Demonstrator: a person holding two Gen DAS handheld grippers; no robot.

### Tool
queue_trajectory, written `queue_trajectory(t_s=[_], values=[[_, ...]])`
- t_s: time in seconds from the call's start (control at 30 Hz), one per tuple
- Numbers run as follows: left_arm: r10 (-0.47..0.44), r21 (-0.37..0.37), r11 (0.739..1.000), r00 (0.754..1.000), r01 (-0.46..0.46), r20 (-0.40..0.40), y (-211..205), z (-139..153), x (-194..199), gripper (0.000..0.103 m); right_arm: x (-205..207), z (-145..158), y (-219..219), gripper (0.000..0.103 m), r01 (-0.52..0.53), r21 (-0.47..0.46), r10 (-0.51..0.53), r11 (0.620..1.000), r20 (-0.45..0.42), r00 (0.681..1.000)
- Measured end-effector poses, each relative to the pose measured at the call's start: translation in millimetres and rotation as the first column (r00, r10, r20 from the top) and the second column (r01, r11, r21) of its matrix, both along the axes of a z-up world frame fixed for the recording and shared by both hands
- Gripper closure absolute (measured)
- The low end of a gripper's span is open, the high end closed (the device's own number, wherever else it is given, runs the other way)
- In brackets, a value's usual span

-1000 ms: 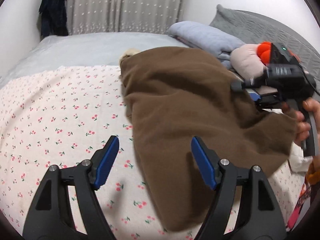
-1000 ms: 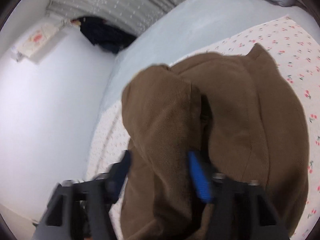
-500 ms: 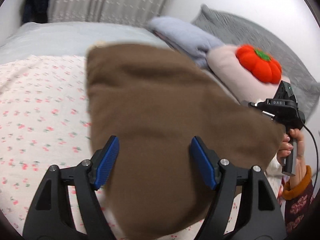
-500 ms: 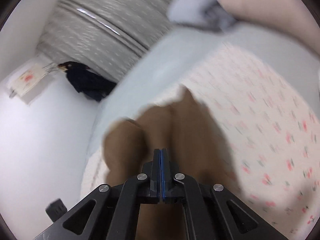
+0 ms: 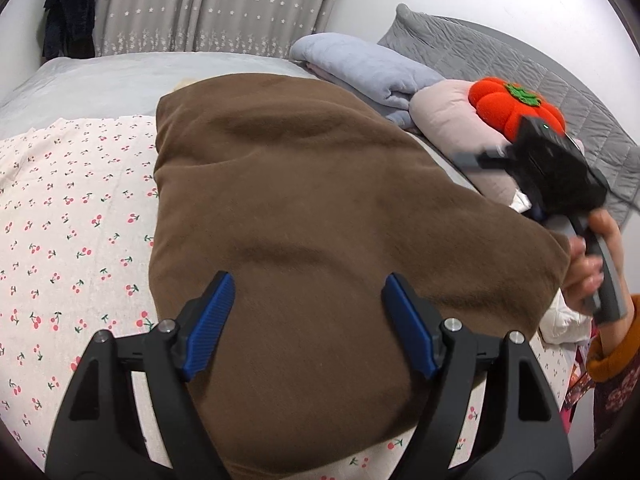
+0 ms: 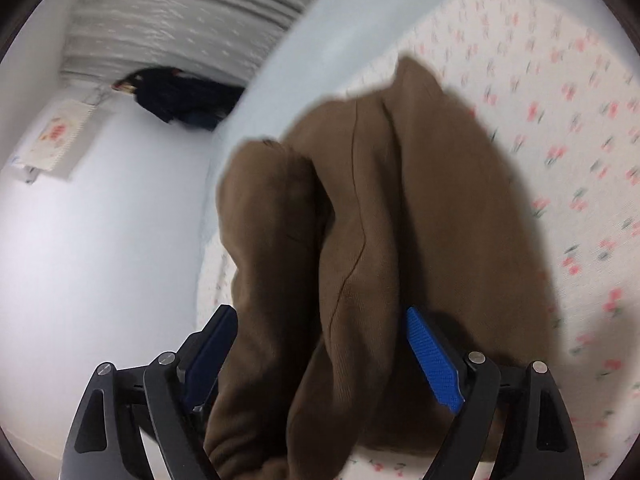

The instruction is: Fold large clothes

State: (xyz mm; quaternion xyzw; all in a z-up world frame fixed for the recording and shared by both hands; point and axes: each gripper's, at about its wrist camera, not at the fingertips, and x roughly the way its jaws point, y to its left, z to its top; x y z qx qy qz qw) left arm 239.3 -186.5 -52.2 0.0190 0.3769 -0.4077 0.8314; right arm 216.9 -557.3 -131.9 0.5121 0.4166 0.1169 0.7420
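Observation:
A large brown fleece garment lies folded on the cherry-print sheet of a bed. My left gripper is open, with its blue pads just above the garment's near part. My right gripper is open, with a bunched edge of the brown garment lying between its blue fingers. The right gripper also shows in the left wrist view, held in a hand at the garment's right edge.
A light blue rolled blanket, a pink pillow, an orange pumpkin cushion and a grey quilted pillow lie at the head of the bed. A grey curtain and dark hanging clothes are behind.
My right gripper was shut half a second ago and is open again, with the garment's edge between its fingers. The garment has settled flatter. My left gripper stays open.

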Motion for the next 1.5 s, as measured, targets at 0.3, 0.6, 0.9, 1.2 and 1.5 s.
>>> queue_trajectory(t_s=[0.3, 0.6, 0.9, 1.2, 1.5], values=[[-0.02, -0.012, 1.0, 1.0, 0.02, -0.002, 14, 3, -2, 0.025, 54, 24, 69, 0.068, -0.111, -0.365, 0.049, 0.924, -0.175, 0.983], [0.16, -0.039, 0.986, 0.984, -0.164, -0.081, 75, 7, 43, 0.025, 8, 149, 99, 0.09, 0.019, -0.535, 0.077, 0.844, 0.158, 0.984], [-0.01, -0.141, 0.99, 0.957, -0.032, -0.291, 23, -11, 53, 0.023, -53, 15, -14, 0.058, 0.048, -0.458, -0.086, 0.888, -0.063, 0.994], [-0.016, -0.119, 0.992, 0.912, -0.036, -0.409, -9, -38, 57, 0.006, -84, -36, -43, 0.017, 0.07, -0.212, -0.079, 0.975, -0.033, 0.996], [0.004, -0.198, 0.971, 0.836, -0.134, -0.549, 12, -53, 45, 0.04, -93, -33, -6, 0.066, 0.014, -0.148, -0.008, 0.989, 0.041, 0.999]])
